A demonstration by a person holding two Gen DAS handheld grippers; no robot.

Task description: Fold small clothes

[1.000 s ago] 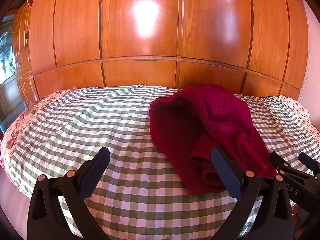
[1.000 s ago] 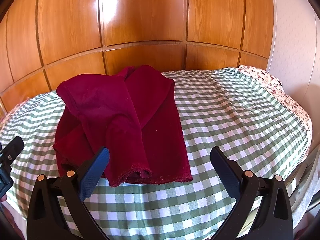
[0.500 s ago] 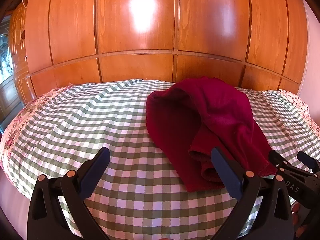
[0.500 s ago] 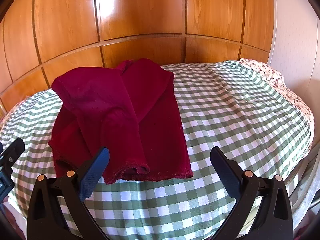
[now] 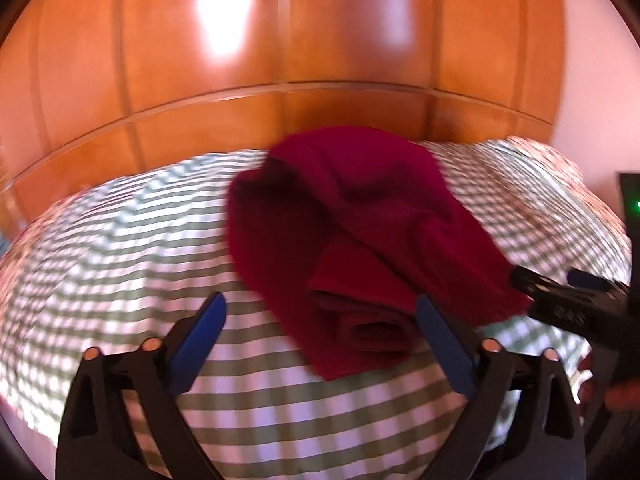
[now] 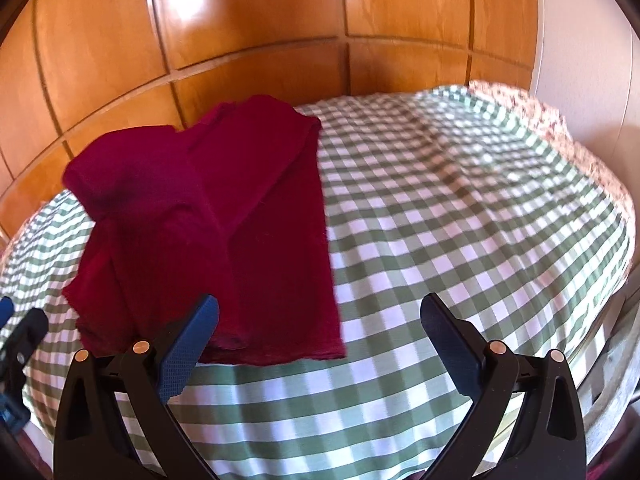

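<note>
A dark red knit garment lies rumpled and partly folded over itself on a green and white checked bed cover. It also shows in the right wrist view, left of centre. My left gripper is open and empty, just short of the garment's near edge, its right finger over the rolled hem. My right gripper is open and empty at the garment's near right corner. The right gripper shows in the left wrist view at the right edge.
A glossy wooden panelled wall stands behind the bed. A floral border edges the cover at the right. The bed's near edge drops off at the lower right. A dark device with a green light is at the far right.
Both grippers have moved forward and to the right, closer to the garment's near edge. The left view is now motion-blurred. The garment has not moved.
</note>
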